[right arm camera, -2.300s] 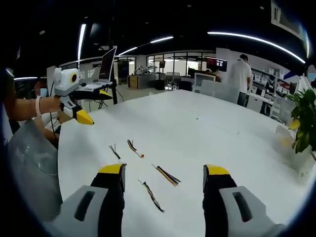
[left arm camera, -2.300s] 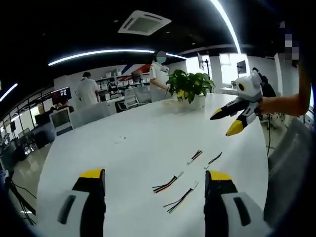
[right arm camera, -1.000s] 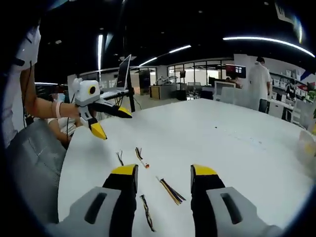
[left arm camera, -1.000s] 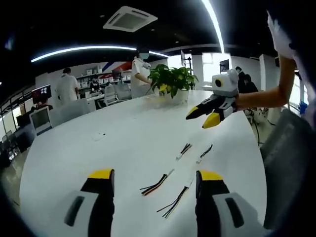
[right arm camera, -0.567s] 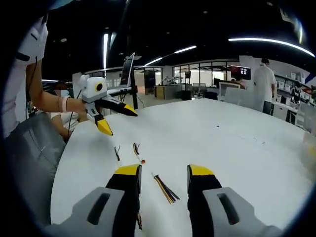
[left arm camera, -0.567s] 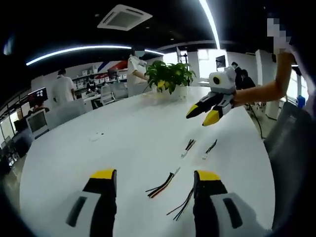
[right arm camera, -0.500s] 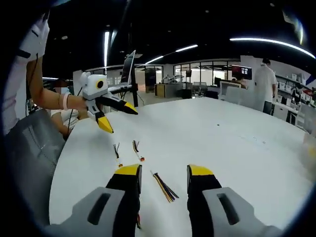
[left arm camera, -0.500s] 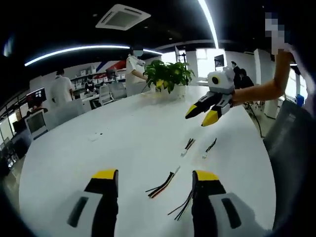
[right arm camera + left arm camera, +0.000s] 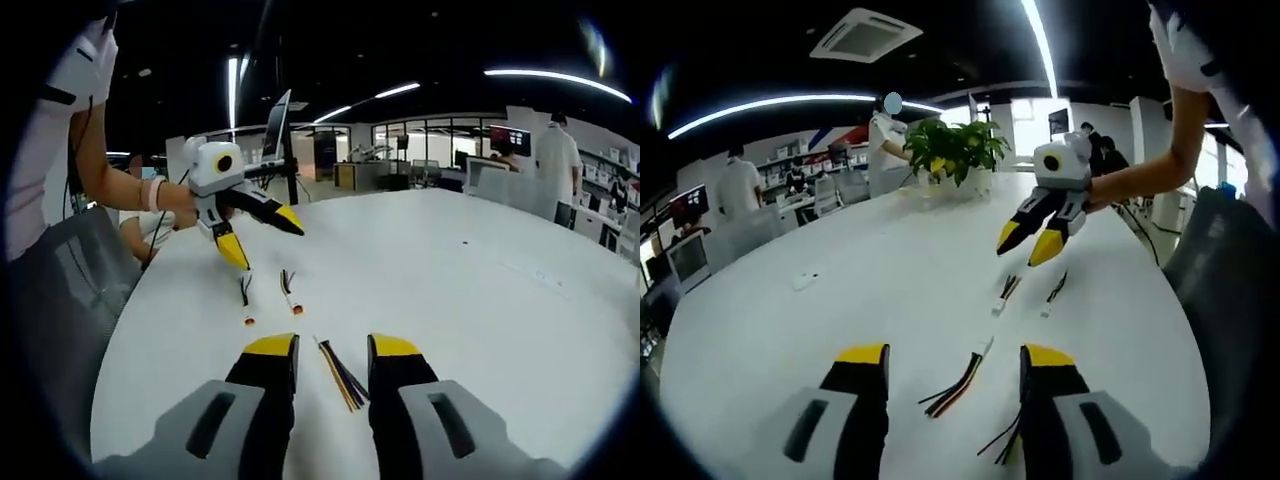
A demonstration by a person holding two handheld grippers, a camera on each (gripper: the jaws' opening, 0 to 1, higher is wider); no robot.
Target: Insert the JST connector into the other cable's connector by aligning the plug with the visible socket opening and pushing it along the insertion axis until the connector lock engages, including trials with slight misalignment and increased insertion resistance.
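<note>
Several short cables with white JST connectors lie on the white table (image 9: 780,340). In the left gripper view, one black-red-yellow cable (image 9: 958,376) lies between my left gripper's (image 9: 953,362) open jaws, and another cable (image 9: 1002,440) sits by its right jaw. Two further cables (image 9: 1005,292) (image 9: 1052,292) lie beyond, under my right gripper (image 9: 1028,243), which a hand holds above them. In the right gripper view, my right gripper (image 9: 331,350) is open with a narrow gap over a striped cable (image 9: 340,378). The left gripper (image 9: 264,238) hovers above two cables (image 9: 246,290) (image 9: 290,292).
A potted plant (image 9: 955,150) stands at the table's far edge, with people standing behind it. A grey chair (image 9: 1230,270) is at the table's near side, seen also as the chair (image 9: 60,300). A laptop on a stand (image 9: 280,125) is behind the left gripper.
Both grippers have come lower and closer to the cables and to each other. Each gripper's jaws have narrowed, the right one's more so. The cables lie where they were.
</note>
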